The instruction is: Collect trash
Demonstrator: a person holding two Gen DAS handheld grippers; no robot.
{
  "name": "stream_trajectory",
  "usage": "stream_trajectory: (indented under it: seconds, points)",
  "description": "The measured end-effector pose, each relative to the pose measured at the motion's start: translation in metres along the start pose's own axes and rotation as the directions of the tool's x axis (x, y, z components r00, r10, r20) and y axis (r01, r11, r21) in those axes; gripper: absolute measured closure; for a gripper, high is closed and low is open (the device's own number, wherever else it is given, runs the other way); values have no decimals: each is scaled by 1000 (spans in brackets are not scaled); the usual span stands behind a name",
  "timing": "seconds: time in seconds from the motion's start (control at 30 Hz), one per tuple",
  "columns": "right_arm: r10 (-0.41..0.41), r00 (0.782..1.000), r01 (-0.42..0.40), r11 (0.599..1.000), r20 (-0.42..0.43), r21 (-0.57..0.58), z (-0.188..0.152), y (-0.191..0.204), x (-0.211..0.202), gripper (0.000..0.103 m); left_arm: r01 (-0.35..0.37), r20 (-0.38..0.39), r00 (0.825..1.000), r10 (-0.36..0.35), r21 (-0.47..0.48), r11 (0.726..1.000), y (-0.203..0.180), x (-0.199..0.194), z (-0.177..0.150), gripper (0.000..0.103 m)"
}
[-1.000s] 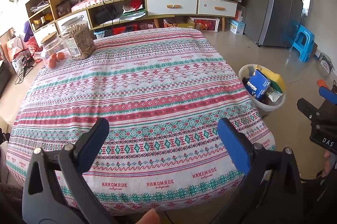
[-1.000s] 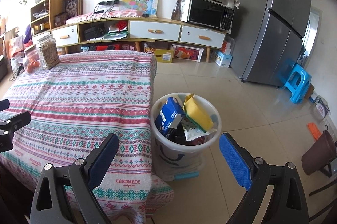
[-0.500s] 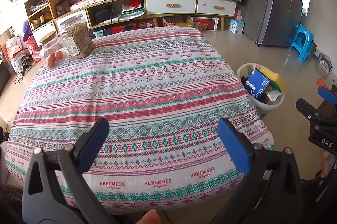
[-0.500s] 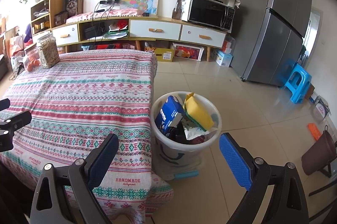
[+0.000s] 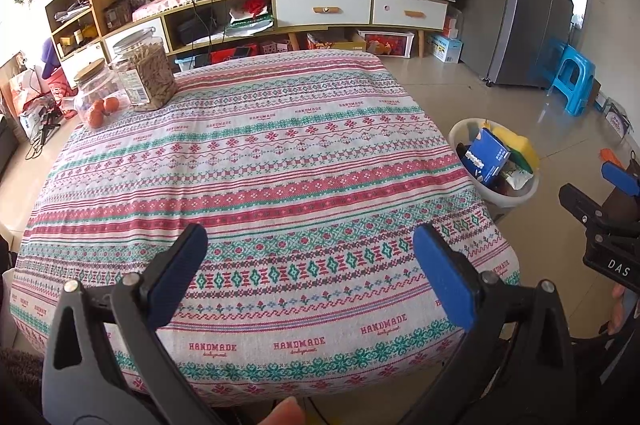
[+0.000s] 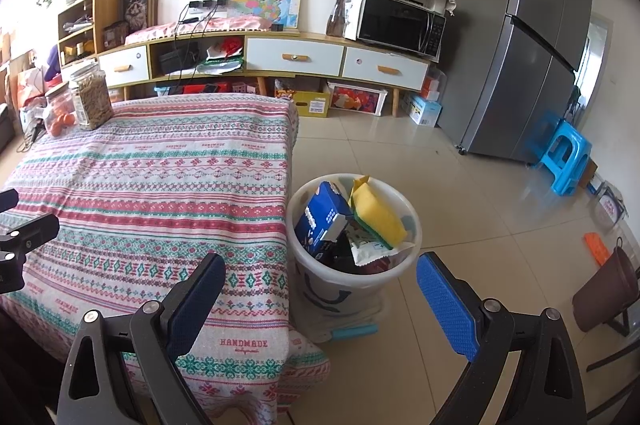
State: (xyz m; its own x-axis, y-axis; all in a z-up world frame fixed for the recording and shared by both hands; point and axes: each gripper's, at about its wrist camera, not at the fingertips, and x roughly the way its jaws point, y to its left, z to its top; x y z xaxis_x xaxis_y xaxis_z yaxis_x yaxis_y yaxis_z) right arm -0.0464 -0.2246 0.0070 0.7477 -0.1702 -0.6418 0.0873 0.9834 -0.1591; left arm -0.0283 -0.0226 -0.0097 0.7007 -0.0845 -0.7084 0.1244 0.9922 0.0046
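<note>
Left wrist view gives me the table (image 5: 280, 161) first, draped in a striped red, green and white cloth printed with "HANDMADE" along its near edge; it fills most of what I see. Behind it stands a grey fridge (image 6: 528, 37) at the right, with a long low sideboard (image 6: 280, 61) along the far wall and a microwave (image 6: 400, 23) on its right end. On the floor just beside the table's right edge I see the white trash bin (image 6: 352, 277), filled to the rim: a blue carton (image 6: 322, 219) leans at the left, a yellow sponge (image 6: 378, 211) with a green backing lies tilted against it, and a white wrapper (image 6: 368, 247) sits below them. At the table's far left corner two jars stand close together, a tall jar (image 5: 146, 71) of brown sticks and a rounder jar (image 5: 96, 95) holding orange fruit. My left gripper (image 5: 308, 269) hangs over the near edge of the cloth with its blue pads spread wide and nothing between them. My right gripper (image 6: 320, 291) is spread just as wide and empty, held low with the bin framed between its fingers.
</note>
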Motion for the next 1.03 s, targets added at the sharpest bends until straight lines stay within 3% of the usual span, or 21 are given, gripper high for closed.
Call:
stream_trajectory:
  seconds: [0.67, 1.03]
  points:
    - [4, 1000, -4, 1000, -2, -4, 0, 2, 0, 5, 8, -15, 1000, -8, 0, 1000, -1, 2, 0, 1]
    - [22, 1000, -22, 1000, -9, 19, -2, -8, 13, 4, 61, -99, 993, -61, -10, 998, -1, 17, -2, 1]
